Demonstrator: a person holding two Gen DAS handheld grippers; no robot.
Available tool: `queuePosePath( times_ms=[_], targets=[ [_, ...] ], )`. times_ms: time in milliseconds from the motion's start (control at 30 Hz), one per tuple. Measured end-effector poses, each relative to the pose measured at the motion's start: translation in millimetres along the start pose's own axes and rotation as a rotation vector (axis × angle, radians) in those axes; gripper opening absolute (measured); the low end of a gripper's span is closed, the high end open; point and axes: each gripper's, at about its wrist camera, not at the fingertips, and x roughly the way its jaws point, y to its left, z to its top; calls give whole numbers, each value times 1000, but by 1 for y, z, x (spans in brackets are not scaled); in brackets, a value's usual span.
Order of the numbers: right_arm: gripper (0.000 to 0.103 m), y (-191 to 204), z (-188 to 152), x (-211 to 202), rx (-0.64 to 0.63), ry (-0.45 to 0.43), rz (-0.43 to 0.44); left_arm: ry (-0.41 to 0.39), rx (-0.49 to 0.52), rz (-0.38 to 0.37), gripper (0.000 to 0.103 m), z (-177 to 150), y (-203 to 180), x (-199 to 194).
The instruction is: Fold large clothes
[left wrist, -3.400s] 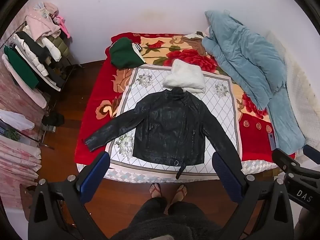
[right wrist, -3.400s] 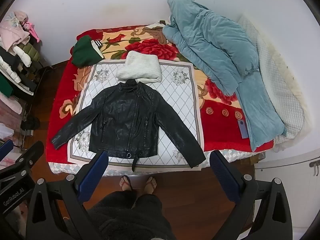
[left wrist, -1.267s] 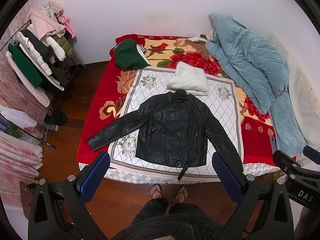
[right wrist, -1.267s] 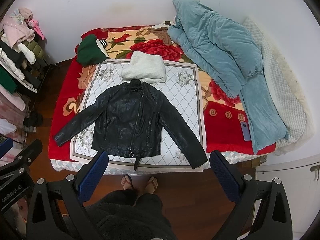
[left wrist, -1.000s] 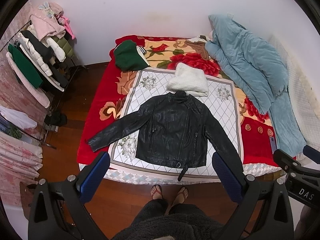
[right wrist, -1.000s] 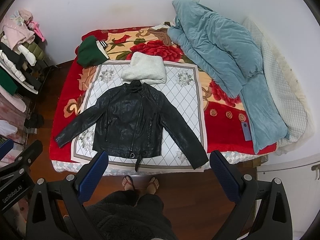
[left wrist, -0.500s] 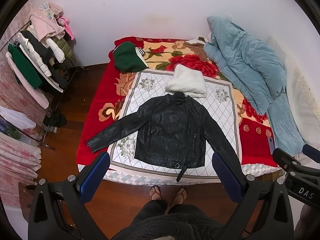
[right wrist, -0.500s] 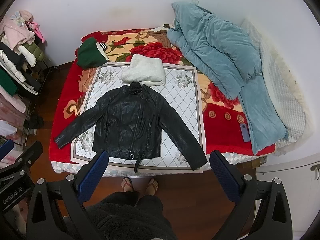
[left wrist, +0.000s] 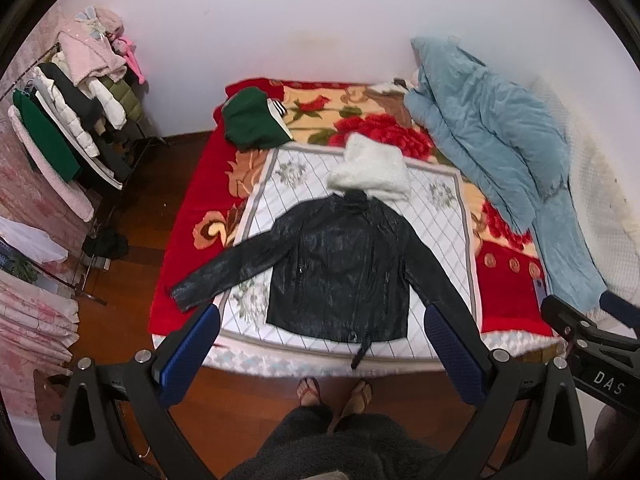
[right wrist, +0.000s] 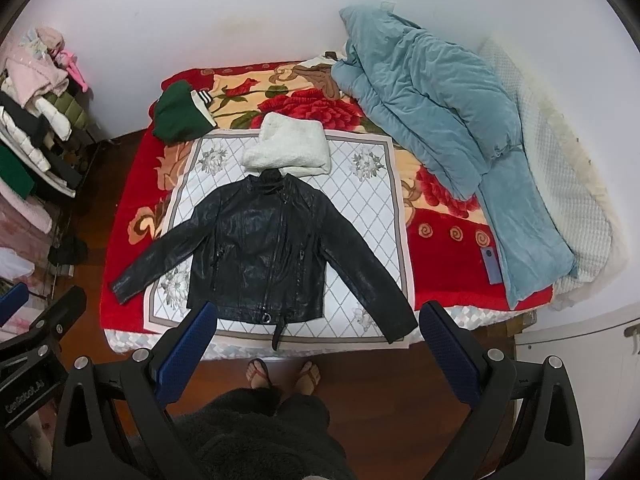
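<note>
Two hand-held grippers, left (left wrist: pixel 320 350) and right (right wrist: pixel 316 346), hang wide apart and empty above the bed's (right wrist: pixel 128 216) near edge. Beyond them a black leather jacket (right wrist: pixel 260 248) lies flat, front up, sleeves spread. Folding likely starts well by pinching one sleeve cuff (right wrist: pixel 400 330) and drawing it across the chest.

- The black leather jacket (left wrist: pixel 340 268) is blurred in the left wrist view, so its zips cannot be read there.
- Its right cuff is hidden behind one blue finger (left wrist: pixel 452 352).
- The clothes rack (right wrist: pixel 28 148) is cut off by the picture's edge.
</note>
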Motion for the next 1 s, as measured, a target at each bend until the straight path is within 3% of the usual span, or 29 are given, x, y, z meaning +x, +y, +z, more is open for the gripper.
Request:
queuePosePath(
  times_ms=[100,267,367,567,667,767,833,900,967,1000],
  targets=[
    [101,-9,4,25,45,-25,60,-48,-25,63,103,4,10,32],
    [101,-33,8,141,187,106,103,-94,-29,213,103,2,25,128],
    [99,-45,-5,237,255,200,63,-27,1,292,103,-9,26,228],
    [99,-61,-57,450,341,399,92,162,3,384,103,-59,27,405],
    [93,-67,-83,549,381,483,121,214,-9,402,103,-86,24,462],
    [89,-73,-99,617,426,510,152,266,8,433,103,-105,11,510],
    [74,-74,-108,651,450,543,176,295,25,447,103,-118,-1,533],
    [69,-71,-115,671,455,561,198,307,40,452,103,-126,-14,545],
    [21,-69,-115,669,416,502,196,324,62,451,103,-132,-27,554],
    [3,-71,-116,665,427,478,229,333,78,450,103,-135,-37,556]
  ],
)
